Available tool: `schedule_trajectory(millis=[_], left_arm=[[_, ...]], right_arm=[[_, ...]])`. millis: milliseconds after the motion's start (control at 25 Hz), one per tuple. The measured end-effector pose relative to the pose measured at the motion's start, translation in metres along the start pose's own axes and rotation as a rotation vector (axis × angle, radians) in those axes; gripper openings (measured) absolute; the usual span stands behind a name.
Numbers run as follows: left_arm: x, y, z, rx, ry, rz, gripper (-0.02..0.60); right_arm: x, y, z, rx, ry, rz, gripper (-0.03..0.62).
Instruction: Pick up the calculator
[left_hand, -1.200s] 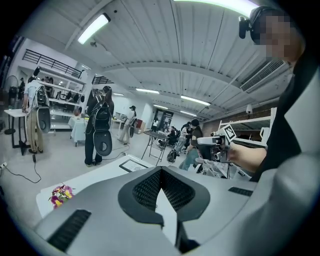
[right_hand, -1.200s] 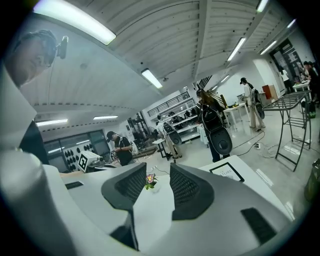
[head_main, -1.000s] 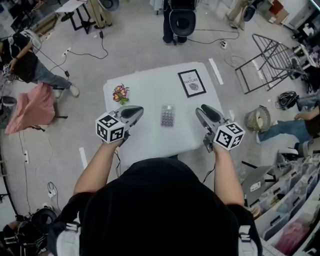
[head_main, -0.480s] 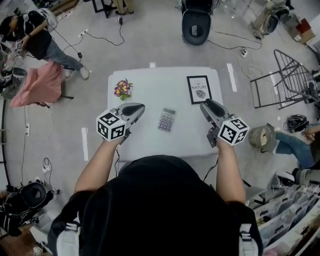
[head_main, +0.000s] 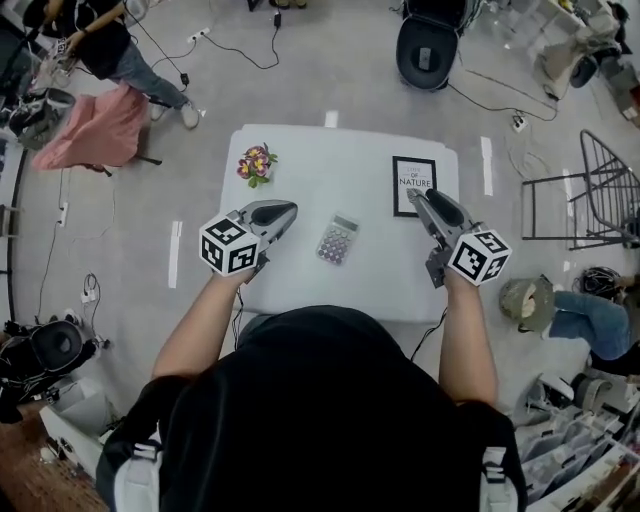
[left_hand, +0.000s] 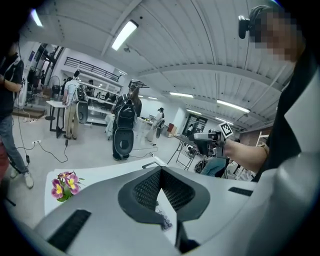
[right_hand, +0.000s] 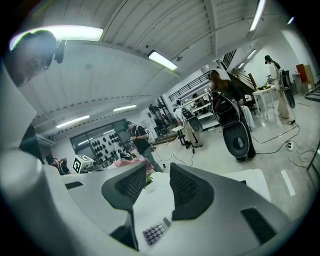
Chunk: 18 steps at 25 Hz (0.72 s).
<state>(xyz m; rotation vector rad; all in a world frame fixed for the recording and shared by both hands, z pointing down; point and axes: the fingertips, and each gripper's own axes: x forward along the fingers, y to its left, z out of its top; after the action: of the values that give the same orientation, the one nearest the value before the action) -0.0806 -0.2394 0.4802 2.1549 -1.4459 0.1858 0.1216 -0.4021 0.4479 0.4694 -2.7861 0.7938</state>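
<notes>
The small grey calculator (head_main: 338, 240) lies right of your left hand-held gripper (head_main: 287, 210), whose jaws are together. Your right hand-held gripper (head_main: 414, 197), farther off, is narrowly parted.

Grey floor (head_main: 340, 80), white table (head_main: 320, 170), black chair (head_main: 428, 55), folding wire rack (head_main: 580, 190), strip lights (left_hand: 123, 35) on ribbed ceiling (left_hand: 200, 50)

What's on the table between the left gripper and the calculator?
Nothing: in the head view only bare white table separates the left gripper from the calculator.

frame (head_main: 414, 186), far right of table (head_main: 310, 165): "OF NATURE", top line too small to read | calculator (head_main: 338, 240): key labels unreadable
</notes>
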Motion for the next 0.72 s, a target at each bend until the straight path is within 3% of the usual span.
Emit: schedule_trajectory(millis=[360,720], left_arm=[[0.008,0.027,-0.024,-0.040,0.019,0.080,0.017],[0.012,0.047,-0.062,-0.109,0.036,0.110,0.017]], right_arm=[[0.052,-0.018,-0.040,0.015,0.166,0.088,0.160],[0.097,-0.036,-0.100,0.044,0.340,0.146,0.160]])
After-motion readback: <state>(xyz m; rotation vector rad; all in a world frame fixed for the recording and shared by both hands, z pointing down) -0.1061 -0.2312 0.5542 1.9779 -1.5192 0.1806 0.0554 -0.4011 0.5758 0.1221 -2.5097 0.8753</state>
